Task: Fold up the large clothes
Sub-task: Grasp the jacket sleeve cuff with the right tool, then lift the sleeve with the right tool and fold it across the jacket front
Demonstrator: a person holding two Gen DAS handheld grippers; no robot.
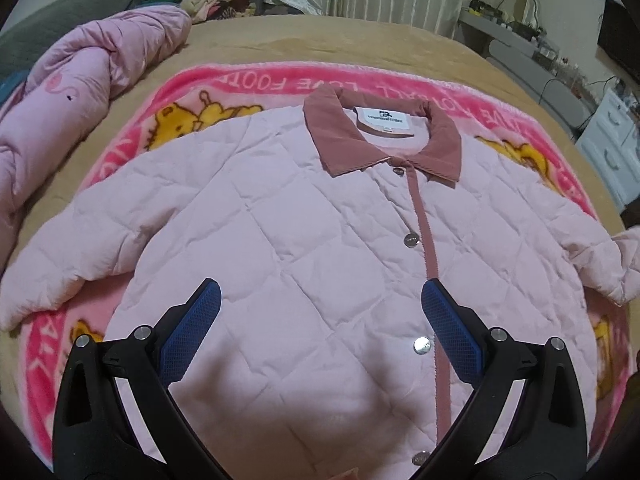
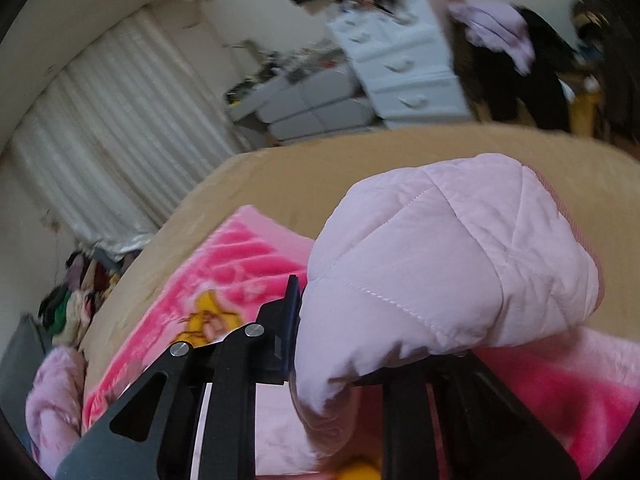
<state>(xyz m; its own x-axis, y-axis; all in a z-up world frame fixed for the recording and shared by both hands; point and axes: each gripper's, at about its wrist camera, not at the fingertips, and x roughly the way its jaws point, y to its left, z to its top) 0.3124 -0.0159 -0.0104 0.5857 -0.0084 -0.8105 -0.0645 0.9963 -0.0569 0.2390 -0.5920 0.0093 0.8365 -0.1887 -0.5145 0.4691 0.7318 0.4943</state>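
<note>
While your right gripper (image 2: 298,328) clamps the jacket (image 1: 304,240) sleeve (image 2: 448,264) and left gripper (image 1: 320,312) hangs open, fold inward off the blanket's (image 1: 256,80) right edge.

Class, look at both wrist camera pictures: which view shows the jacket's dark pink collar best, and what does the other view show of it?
The left wrist view. There the collar lies flat and sharp at the top of the pale pink quilted jacket, with the white label inside it. The right wrist view shows no collar, only a bunched, blurred sleeve of the jacket held in the right gripper.
</note>
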